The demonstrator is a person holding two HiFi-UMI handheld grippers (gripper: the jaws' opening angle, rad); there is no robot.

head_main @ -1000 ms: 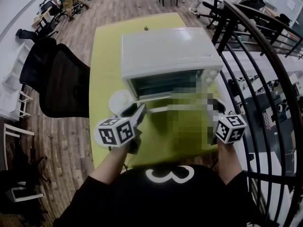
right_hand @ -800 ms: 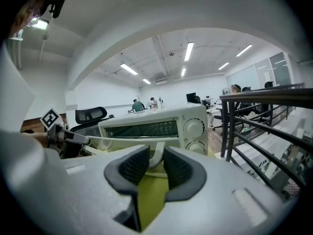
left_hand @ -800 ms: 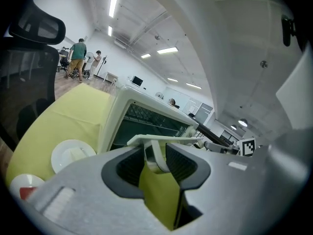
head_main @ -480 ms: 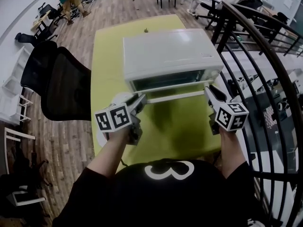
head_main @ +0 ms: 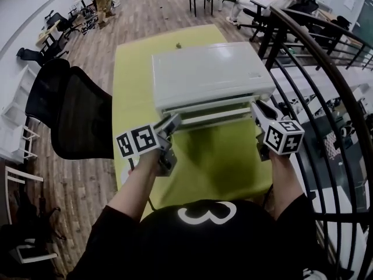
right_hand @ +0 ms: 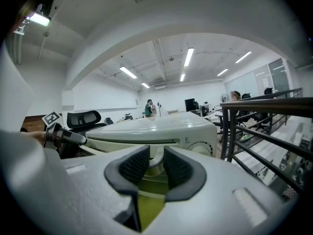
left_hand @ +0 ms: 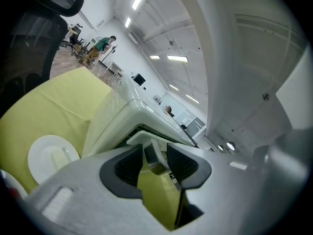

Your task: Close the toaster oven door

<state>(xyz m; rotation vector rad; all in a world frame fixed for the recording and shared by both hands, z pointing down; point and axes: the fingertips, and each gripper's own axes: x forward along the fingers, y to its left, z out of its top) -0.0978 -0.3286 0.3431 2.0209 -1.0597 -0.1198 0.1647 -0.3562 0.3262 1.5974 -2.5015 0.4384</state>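
A white toaster oven (head_main: 207, 74) stands on the yellow-green table (head_main: 215, 162). Its door (head_main: 201, 111) is tipped up almost against the front, with only a narrow gap showing. My left gripper (head_main: 175, 122) is at the left end of the door handle (head_main: 213, 120). In the left gripper view the handle (left_hand: 154, 163) lies between the jaws of the left gripper (left_hand: 154, 155), which have just been opening and stand a little apart from it. My right gripper (head_main: 257, 107) is at the handle's right end. In the right gripper view my right gripper (right_hand: 156, 162) is shut on the handle (right_hand: 156, 170).
A white plate (left_hand: 49, 155) lies on the table left of the oven. A black office chair (head_main: 70, 109) stands at the table's left side, and a black railing (head_main: 326, 98) runs close along the right. A small object (head_main: 179, 45) lies behind the oven. People are far back in the room.
The oven door has swung up from lying open to nearly closed. Both grippers have moved forward and up with the handle toward the oven front.
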